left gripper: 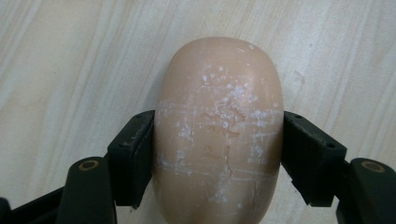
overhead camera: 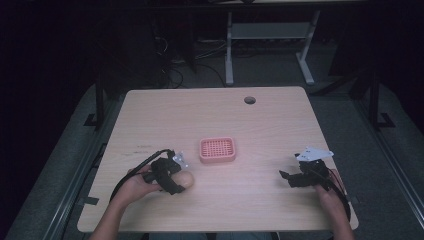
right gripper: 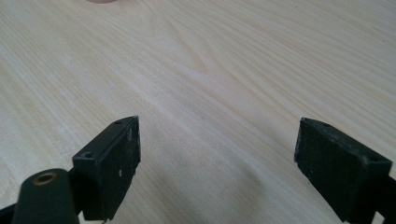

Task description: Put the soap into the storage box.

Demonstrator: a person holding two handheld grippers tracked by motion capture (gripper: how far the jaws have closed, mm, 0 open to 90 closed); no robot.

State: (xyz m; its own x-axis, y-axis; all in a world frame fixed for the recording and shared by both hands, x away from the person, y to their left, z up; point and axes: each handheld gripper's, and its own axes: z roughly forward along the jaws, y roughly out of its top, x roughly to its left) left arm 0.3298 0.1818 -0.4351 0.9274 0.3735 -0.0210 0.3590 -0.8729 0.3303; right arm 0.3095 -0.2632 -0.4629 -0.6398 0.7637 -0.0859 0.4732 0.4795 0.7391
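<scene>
My left claw (left gripper: 218, 154) is clamped on the tan soap bar (left gripper: 218, 135), one pad pressing each of its long sides, at the near left of the wooden table (overhead camera: 280, 130). Just beyond it, toward the middle, sits the pink slotted tray (overhead camera: 217, 150). My right claw (right gripper: 217, 158) rests low at the near right, jaws spread wide over bare wood.

On the table (overhead camera: 260, 125), the soap bar (overhead camera: 185, 179) lies near-left of the central basket (overhead camera: 217, 150), between the left gripper (overhead camera: 176, 181) jaws; the right gripper (overhead camera: 284, 176) sits far right.
</scene>
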